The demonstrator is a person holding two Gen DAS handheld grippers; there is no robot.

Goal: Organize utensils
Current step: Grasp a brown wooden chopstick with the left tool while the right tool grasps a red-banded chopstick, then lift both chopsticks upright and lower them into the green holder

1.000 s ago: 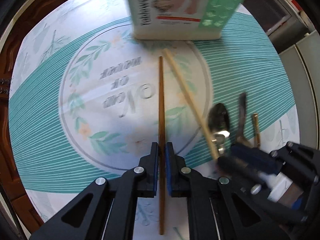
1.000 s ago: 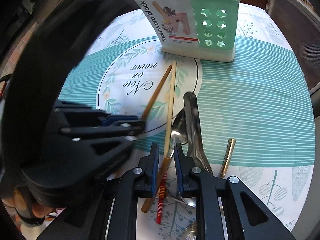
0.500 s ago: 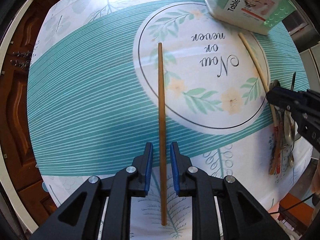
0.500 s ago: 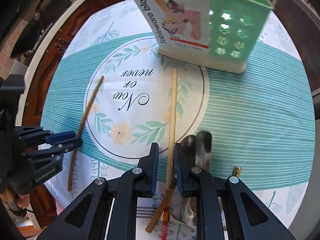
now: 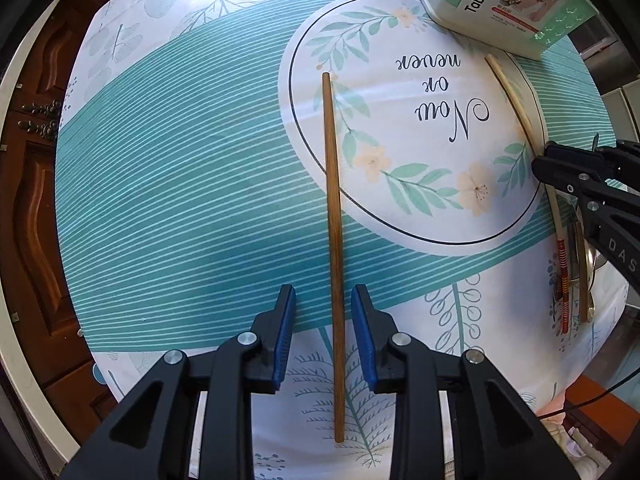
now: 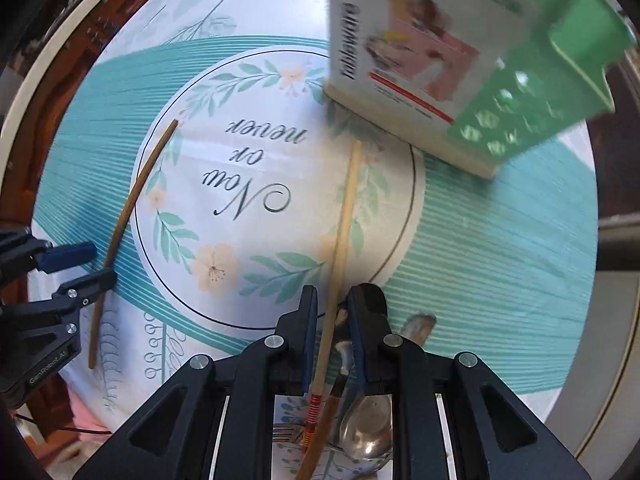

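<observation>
Tablecloth [image 5: 180, 200]: teal stripes, white floral medallion. Chopstick [image 5: 334, 240]: brown. Holder [image 6: 520, 120]: mint green, apparently cream-based. Pads [image 5: 286, 332]: blue.

Surface [image 5: 168, 208] covered by white cloth with teal striped band, leaf and flower prints, dark ring around upside-down script "Now or never". Cream rounded rim [image 5: 16, 320] edges surface at left. Dark brown carved wooden cabinet door [image 5: 28, 200] beyond rim, ornate metal fitting [image 5: 40, 120] on it.

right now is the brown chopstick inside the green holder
No, the brown chopstick lies flat on the tablecloth, apart from the green holder.
</observation>
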